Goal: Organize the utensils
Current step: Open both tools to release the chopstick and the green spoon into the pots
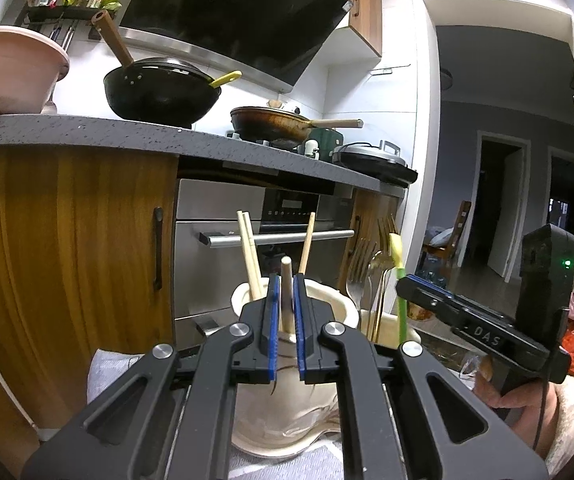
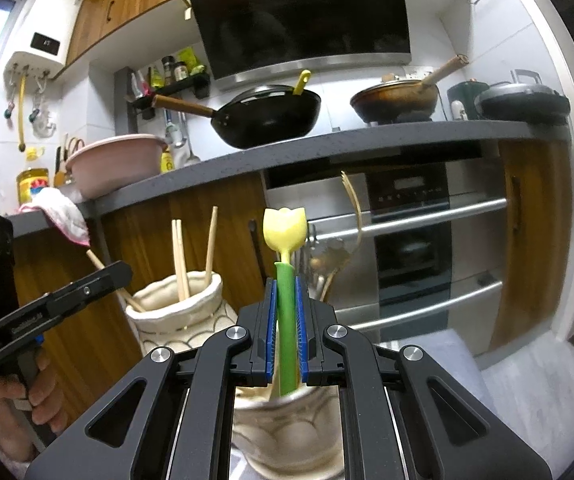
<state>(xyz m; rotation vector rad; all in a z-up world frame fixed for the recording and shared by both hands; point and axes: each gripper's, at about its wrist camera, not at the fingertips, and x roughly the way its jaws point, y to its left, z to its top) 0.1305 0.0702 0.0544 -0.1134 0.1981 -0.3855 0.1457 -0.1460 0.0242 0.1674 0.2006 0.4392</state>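
Holding now: your left gripper (image 1: 285, 300) is clamped on a chopstick (image 1: 285, 280); your right gripper (image 2: 286, 312) is clamped on a tulip spoon (image 2: 285, 232), green stem, yellow head.
Near holders: the left vase (image 2: 183, 312) beneath the chopstick already has three chopsticks; the right vase (image 2: 291, 432) sits under the spoon.
Farther right: forks (image 1: 361, 264) and metal spoons stand sorted.
Left to do: likely lower and release both pieces.

Readable lettering

Only "DAS" stood legible, on the right gripper (image 1: 407, 286), just right of the cream holder (image 1: 335, 308).
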